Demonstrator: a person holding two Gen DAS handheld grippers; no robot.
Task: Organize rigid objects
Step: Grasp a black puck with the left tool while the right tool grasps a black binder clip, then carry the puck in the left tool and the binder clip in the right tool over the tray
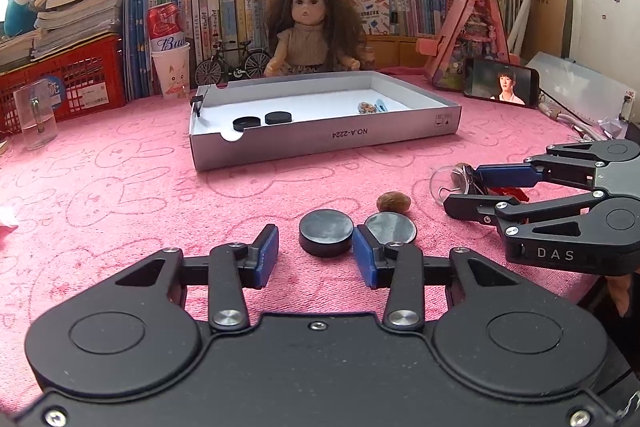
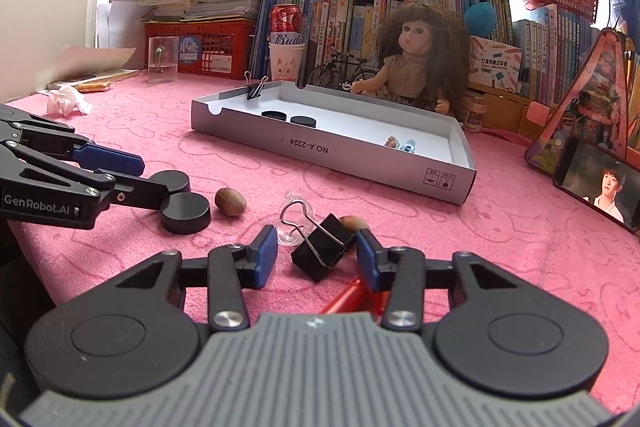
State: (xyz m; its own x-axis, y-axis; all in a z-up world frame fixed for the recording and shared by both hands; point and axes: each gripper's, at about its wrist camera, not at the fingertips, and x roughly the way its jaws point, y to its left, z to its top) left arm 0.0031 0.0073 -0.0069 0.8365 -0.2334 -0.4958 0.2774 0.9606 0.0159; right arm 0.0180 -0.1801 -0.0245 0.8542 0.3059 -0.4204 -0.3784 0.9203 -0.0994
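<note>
A grey cardboard tray (image 1: 320, 141) (image 2: 344, 159) lies on the pink cloth and holds two black discs (image 1: 262, 120) (image 2: 288, 118), a small trinket (image 1: 370, 107) and a binder clip (image 2: 256, 89) on its rim. My left gripper (image 1: 316, 251) is open around a black disc (image 1: 326, 231) on the cloth; a second disc (image 1: 390, 227) lies just right of it. My right gripper (image 2: 316, 253) is open around a black binder clip (image 2: 324, 247). A nut (image 1: 394, 202) (image 2: 230, 201) lies between them. A red pen (image 2: 346, 297) lies under the right gripper.
A doll (image 1: 310, 27), a toy bicycle (image 1: 232, 63), a can in a paper cup (image 1: 170, 47), a glass (image 1: 36, 119), red baskets, books and a phone (image 1: 502, 87) stand behind and beside the tray. Crumpled tissue (image 2: 66, 101) lies at the left.
</note>
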